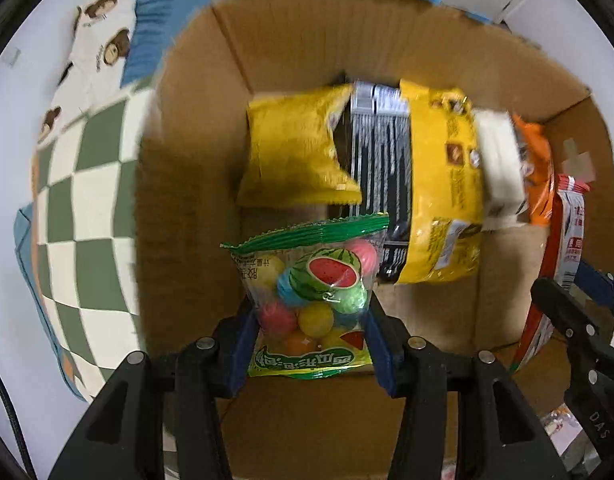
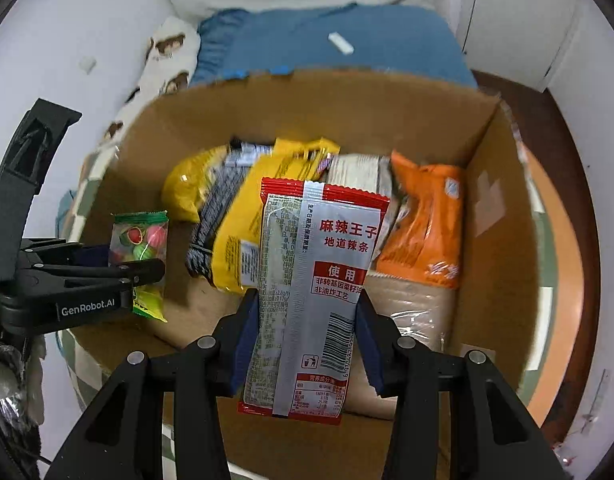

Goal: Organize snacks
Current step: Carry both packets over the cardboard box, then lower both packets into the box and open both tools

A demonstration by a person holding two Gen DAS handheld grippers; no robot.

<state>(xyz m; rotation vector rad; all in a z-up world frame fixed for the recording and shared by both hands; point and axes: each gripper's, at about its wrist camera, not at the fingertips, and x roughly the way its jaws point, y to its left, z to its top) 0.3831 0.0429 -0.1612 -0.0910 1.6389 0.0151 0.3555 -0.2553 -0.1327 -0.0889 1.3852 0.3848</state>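
My left gripper [image 1: 309, 320] is shut on a clear bag of coloured gum balls with a watermelon label [image 1: 315, 292] and holds it over the left part of an open cardboard box [image 1: 187, 184]. It also shows in the right wrist view [image 2: 141, 256]. My right gripper [image 2: 305, 308] is shut on a red and silver spicy strip packet [image 2: 319, 280], held upright over the box [image 2: 487, 216]. That packet shows at the right edge of the left wrist view [image 1: 563, 248]. Yellow [image 1: 291, 152], black-striped [image 1: 381, 160] and orange [image 2: 427, 224] snack bags lie inside the box.
The box stands on bedding: a green and white checked quilt [image 1: 87, 216], a blue pillow [image 2: 347, 40] and a bear-print pillow [image 1: 103, 28]. White walls and a cupboard [image 2: 519, 20] are behind. A round wooden surface [image 2: 563, 280] lies at the right.
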